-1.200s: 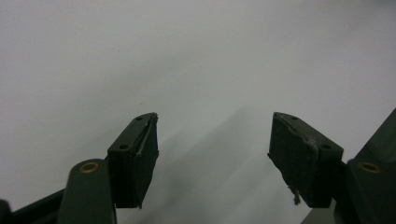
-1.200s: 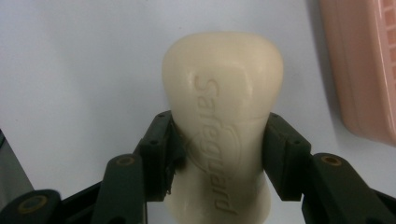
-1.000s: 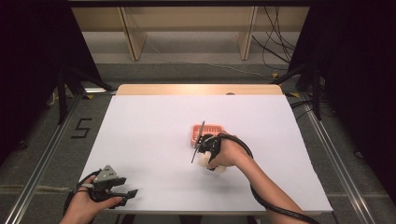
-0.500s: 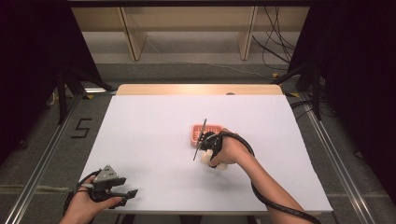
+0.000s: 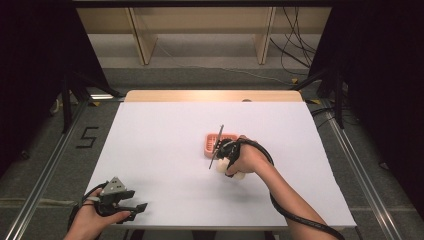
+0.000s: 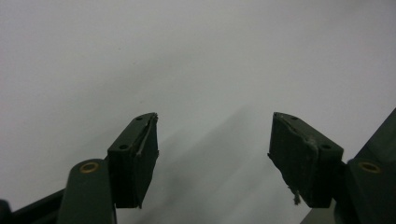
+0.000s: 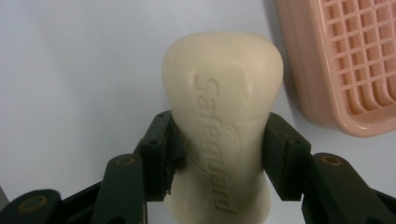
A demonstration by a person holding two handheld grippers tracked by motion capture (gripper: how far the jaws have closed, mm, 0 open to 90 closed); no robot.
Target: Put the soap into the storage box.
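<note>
Right gripper (image 7: 219, 149) has its 2 jaws clamped on the waist of the soap (image 7: 224, 121), a cream bar lying on the white table (image 5: 160, 145) just beside the pink tray (image 7: 345, 65), not in it. Left gripper (image 6: 212, 158) sits near the table's front left corner, jaws spread wide with nothing between them.

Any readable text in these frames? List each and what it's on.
"Safeguard": embossed along the top face of the cream soap bar, which the right tongs grip at its waist, beside the pink soap dish.
"5": black mark on the grey floor left of the table, seen in the high view.
Nothing else legible; the left tongs, open, carry no lettering.
</note>
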